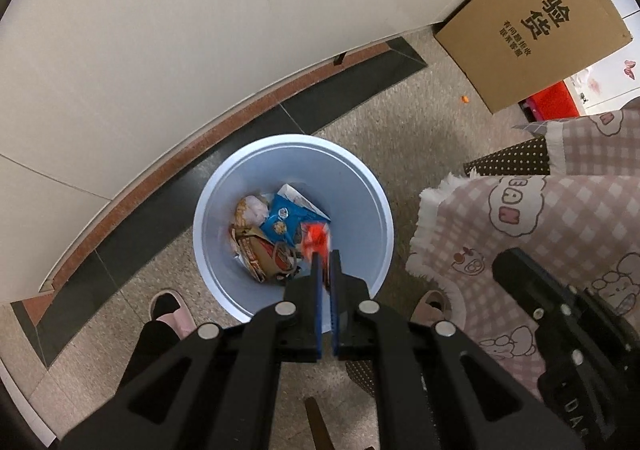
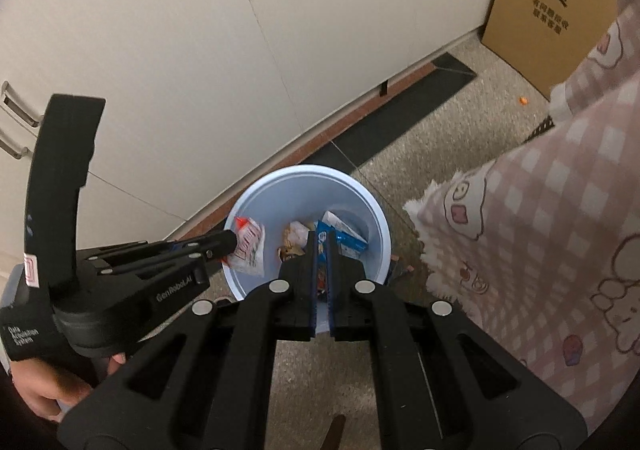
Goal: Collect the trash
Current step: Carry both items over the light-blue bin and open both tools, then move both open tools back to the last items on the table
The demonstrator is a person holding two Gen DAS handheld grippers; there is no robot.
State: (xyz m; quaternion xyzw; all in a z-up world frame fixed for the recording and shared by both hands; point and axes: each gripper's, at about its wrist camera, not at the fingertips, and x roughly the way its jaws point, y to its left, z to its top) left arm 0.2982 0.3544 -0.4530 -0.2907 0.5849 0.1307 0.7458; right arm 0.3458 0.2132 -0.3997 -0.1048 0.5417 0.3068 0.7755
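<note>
A light blue trash bin (image 1: 224, 189) stands on the floor by the wall and holds several wrappers, among them a blue snack bag (image 1: 285, 221). My left gripper (image 1: 326, 256) is shut on a red and white wrapper (image 1: 316, 242) and holds it over the bin. The right wrist view shows that gripper (image 2: 234, 242) with the wrapper (image 2: 250, 248) over the bin's left rim (image 2: 256, 185). My right gripper (image 2: 320, 240) is over the bin with its jaws nearly together; nothing shows between them.
A cardboard box (image 1: 532, 21) leans against the white wall (image 1: 160, 49) at the far right. A small orange scrap (image 1: 465, 99) lies on the floor. The person's pink checked clothing (image 2: 552, 217) and slippers (image 1: 172, 310) are close to the bin.
</note>
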